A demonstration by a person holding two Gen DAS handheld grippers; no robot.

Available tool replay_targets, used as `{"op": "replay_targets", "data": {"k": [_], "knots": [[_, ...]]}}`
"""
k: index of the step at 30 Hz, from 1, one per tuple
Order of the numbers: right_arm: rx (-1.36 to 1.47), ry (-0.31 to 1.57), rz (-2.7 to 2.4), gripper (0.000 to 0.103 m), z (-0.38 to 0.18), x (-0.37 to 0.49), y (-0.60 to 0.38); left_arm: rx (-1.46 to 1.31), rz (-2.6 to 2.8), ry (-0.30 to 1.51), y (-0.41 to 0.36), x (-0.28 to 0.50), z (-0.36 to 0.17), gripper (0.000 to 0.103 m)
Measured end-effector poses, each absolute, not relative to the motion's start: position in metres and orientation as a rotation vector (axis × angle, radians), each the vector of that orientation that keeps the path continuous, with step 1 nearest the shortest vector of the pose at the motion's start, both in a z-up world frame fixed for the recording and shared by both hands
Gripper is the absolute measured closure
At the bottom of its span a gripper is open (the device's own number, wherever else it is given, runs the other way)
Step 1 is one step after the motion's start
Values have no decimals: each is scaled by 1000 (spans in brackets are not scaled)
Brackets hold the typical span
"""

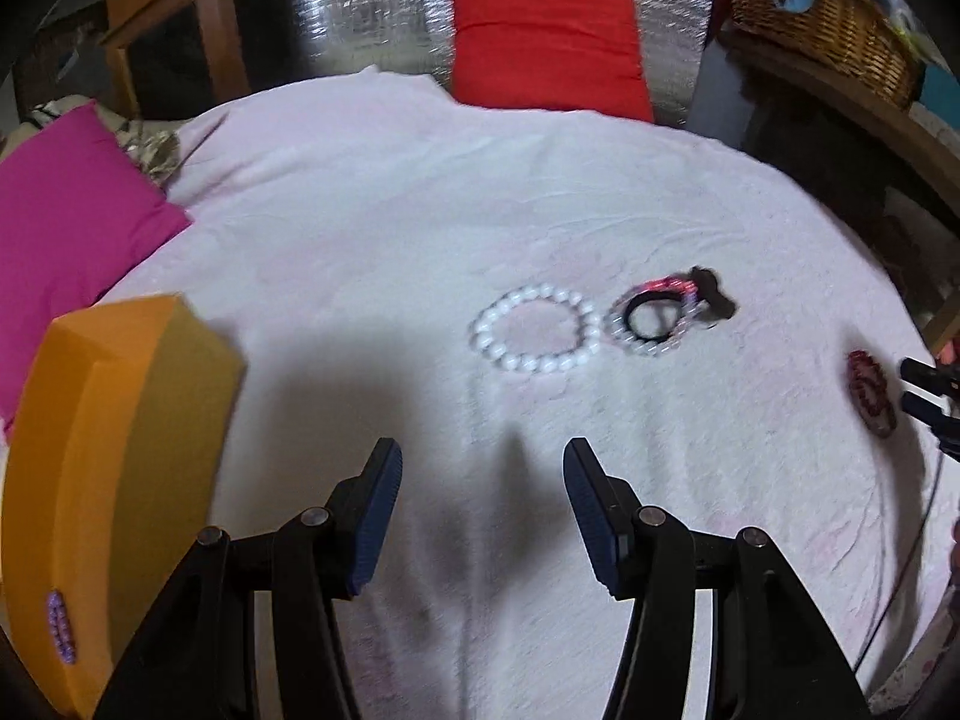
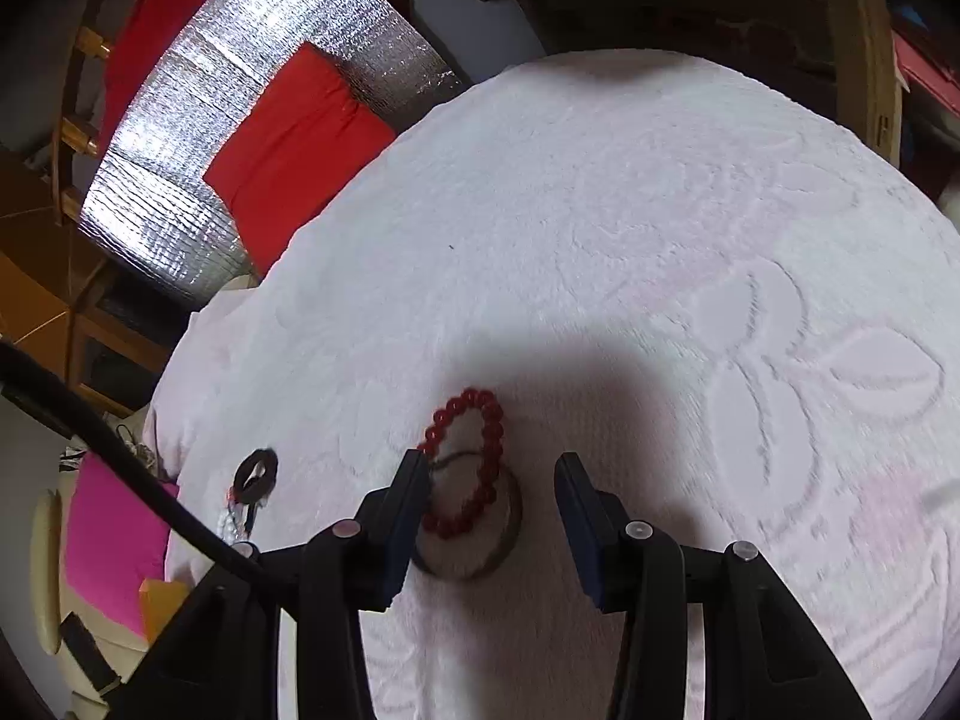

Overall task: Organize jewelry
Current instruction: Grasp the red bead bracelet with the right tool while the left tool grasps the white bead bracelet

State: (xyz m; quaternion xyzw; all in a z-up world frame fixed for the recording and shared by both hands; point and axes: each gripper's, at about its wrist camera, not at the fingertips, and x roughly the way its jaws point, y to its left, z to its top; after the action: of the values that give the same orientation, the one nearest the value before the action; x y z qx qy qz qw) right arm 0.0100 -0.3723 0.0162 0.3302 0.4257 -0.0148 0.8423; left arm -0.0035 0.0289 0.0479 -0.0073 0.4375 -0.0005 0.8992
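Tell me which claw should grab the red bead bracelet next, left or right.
Right. The right claw is open and already straddles the red bead bracelet on the white blanket. The left claw, also open, faces the white bead bracelet, with the red one far off to its side.

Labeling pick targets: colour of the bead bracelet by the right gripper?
Dark red bracelet; right wrist view shows it best.

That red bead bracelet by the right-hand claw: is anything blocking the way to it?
Nothing visible does. The right gripper hangs open right over the red bead bracelet, which lies on the white blanket, overlapping a dark ring.
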Motion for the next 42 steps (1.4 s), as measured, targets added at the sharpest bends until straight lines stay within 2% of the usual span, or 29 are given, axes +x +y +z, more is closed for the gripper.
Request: {"op": "replay_targets", "data": {"k": [6, 8, 10, 11, 14, 18, 24, 26, 28, 29, 30, 31, 32, 33, 42], "knots": [[640, 906, -51, 55, 11, 27, -367, -73, 5, 880, 38, 16, 44, 46], [629, 914, -56, 64, 6, 28, -367, -116, 5, 887, 44, 26, 41, 45], [619, 916, -58, 79, 5, 29, -367, -140, 1, 896, 46, 35, 36, 44], [618, 918, -51, 84, 4, 29, -368, -147, -3, 898, 46, 38, 34, 43], [615, 913, -40, 92, 1, 31, -367, -175, -23, 891, 43, 46, 30, 32], [570, 901, -39, 92, 6, 30, -360, -144, -36, 896, 29, 56, 25, 28], [570, 861, -10, 92, 16, 24, -358, -113, -19, 896, 16, 67, 12, 28], [580, 854, -4, 92, 18, 21, -361, -129, -34, 888, 15, 68, 13, 36], [593, 848, 7, 92, 20, 19, -363, -116, -40, 871, 12, 69, 16, 60], [597, 844, 9, 92, 20, 18, -365, -109, -49, 866, 11, 69, 17, 66], [604, 842, 12, 92, 20, 18, -366, -106, -57, 861, 9, 68, 17, 77], [616, 838, 18, 92, 20, 17, -367, -106, -65, 860, 8, 68, 19, 85], [625, 835, 22, 92, 20, 16, -367, -109, -69, 858, 7, 67, 20, 87], [635, 832, 26, 92, 21, 15, -368, -117, -70, 850, 8, 65, 23, 94], [689, 800, 105, 92, 32, 13, -354, -161, -106, 830, 20, 45, 37, 94]]}}
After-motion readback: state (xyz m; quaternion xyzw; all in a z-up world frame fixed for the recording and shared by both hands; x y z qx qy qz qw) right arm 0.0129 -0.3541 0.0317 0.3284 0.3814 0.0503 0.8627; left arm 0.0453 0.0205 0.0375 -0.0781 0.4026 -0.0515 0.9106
